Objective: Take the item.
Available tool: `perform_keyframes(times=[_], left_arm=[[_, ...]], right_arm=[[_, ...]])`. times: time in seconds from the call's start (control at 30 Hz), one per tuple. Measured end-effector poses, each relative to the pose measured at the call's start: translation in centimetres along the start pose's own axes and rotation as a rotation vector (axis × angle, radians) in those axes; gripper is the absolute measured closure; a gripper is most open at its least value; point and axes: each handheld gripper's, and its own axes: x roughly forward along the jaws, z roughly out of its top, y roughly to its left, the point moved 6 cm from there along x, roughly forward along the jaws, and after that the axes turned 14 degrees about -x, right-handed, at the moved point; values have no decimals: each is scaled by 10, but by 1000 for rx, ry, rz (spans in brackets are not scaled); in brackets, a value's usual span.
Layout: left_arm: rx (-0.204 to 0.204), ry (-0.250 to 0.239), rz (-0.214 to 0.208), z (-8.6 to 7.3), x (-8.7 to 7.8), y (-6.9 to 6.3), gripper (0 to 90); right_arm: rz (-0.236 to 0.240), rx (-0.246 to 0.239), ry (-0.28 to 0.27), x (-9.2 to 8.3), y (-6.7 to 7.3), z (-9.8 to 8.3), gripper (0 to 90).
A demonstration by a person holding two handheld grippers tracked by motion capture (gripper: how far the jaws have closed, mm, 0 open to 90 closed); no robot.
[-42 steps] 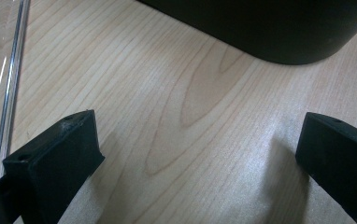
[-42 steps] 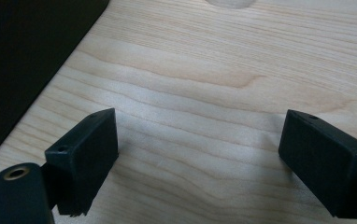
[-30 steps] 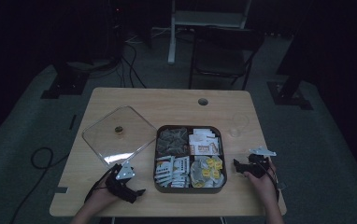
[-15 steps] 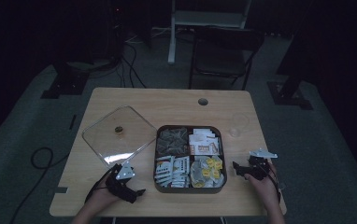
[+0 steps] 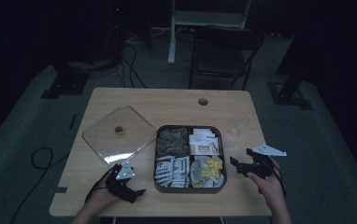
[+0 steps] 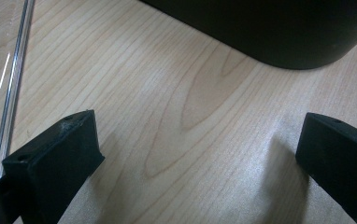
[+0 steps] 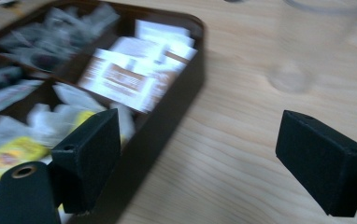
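A dark square tray with four compartments of packets sits at the table's middle. In the high view my left gripper rests low at the tray's front left corner, and my right gripper is just off the tray's right side. The left gripper is open over bare wood, with the tray's dark corner ahead. The right gripper is also open and empty; the tray wall and brown-and-white packets lie by its left jaw.
A clear square lid with a small knob lies flat left of the tray; its edge shows in the left gripper view. A clear glass stands right of the tray, blurred in the right gripper view. A chair stands beyond the table.
My right gripper has shifted slightly beside the tray's right side, and its view is motion-blurred. The left gripper has stayed where it was.
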Motion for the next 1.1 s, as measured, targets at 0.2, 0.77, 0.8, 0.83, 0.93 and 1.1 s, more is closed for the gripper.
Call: perform_keyframes(times=[0.2,0.77,0.8,0.83,0.93,1.1], left_arm=[[0,0,0,0,0,0,3],[0,0,0,0,0,0,3],[0,0,0,0,0,0,3],[0,0,0,0,0,0,3],[0,0,0,0,0,0,3],[0,0,0,0,0,0,3]], right_arm=[[54,-58,-40,0,21,20,163],[280,-199,-72,19,73,42,319],[288,-206,-66,22,75,41,328],[294,-215,-60,23,77,40,344],[300,-240,-32,28,80,38,428],[318,-277,13,36,81,32,546]])
